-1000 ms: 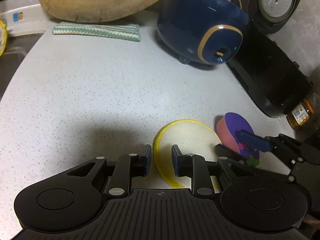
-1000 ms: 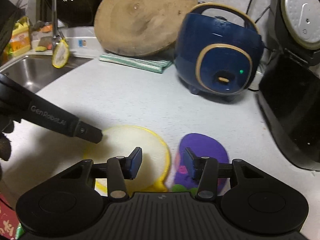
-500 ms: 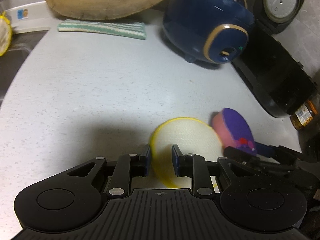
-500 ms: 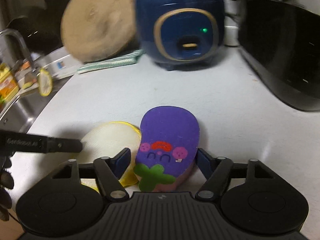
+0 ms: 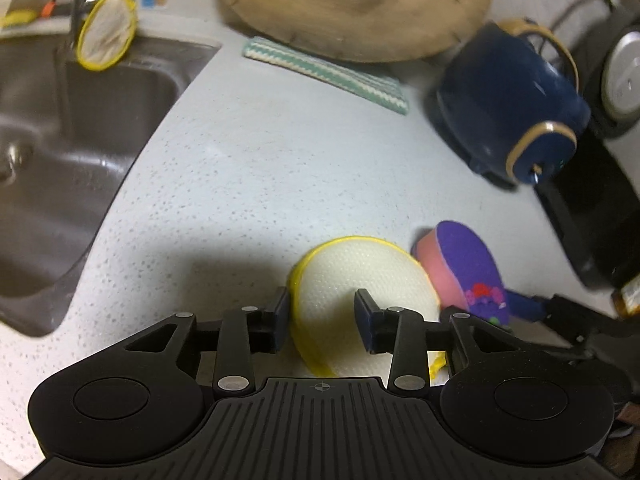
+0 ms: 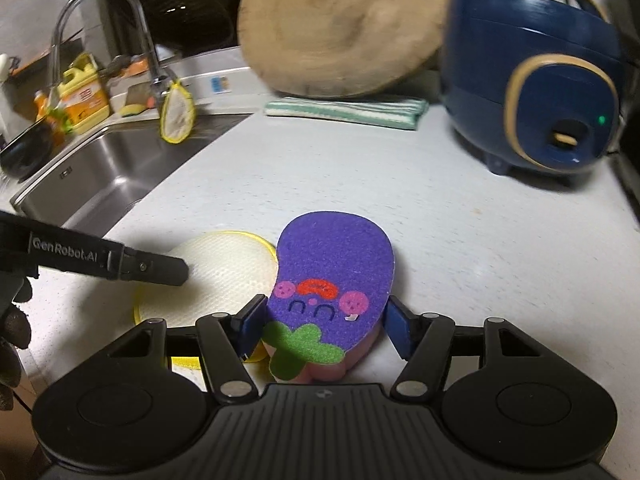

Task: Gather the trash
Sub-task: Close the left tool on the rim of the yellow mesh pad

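**Both hand-held grippers open over the two pads on the table**

Left hand-held gripper: jaws just been opening, now spread around near edge of round white scrub pad with yellow rim; left finger just beside the rim, right finger over the pad's top, no clear pad pressure. Open

Right hand-held gripper: jaws apart, straddling lower end of purple eggplant-shaped sponge; small gap visible on each side, not clamped. Widened within the last second, steady since

Sponge: purple face up, pink underside, lying on speckled grey table, left edge touching or overlapping the round pad – cannot tell which

Round pad: flat on table, just left of sponge in right wrist view, near front edge

Background: steel sink to the left with a second yellow-rimmed pad hanging at the tap; navy rice cooker back right; round wooden board leaning over a striped green cloth
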Demonstrator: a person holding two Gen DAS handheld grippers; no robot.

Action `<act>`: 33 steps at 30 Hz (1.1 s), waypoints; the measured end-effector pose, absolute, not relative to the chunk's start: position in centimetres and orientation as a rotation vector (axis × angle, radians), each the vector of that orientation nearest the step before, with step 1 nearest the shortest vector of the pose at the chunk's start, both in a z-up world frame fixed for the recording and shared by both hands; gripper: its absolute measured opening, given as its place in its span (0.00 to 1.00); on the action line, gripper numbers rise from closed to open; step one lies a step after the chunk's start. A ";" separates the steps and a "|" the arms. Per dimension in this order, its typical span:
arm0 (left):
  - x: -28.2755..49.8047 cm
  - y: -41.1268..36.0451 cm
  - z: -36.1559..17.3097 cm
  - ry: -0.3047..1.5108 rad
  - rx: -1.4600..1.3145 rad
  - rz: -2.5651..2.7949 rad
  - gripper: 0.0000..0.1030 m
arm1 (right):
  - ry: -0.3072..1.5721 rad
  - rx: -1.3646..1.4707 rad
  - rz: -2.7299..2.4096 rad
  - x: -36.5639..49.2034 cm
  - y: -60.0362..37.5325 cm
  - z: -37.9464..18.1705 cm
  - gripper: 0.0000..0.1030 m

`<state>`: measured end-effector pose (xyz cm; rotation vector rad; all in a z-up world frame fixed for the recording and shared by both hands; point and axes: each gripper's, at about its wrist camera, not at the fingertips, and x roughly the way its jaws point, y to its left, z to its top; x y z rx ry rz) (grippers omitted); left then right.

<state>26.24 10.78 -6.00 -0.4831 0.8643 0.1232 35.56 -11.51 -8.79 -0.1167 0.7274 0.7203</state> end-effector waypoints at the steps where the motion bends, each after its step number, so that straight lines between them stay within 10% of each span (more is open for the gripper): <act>1: 26.1 11.2 -6.0 0.866 -0.513 0.122 0.39 | 0.726 -0.115 0.725 35.6 -11.3 -8.8 0.61; 33: 24.8 12.5 -3.5 0.810 -0.516 0.141 0.23 | 0.716 -0.091 0.839 36.7 -8.4 -8.6 0.61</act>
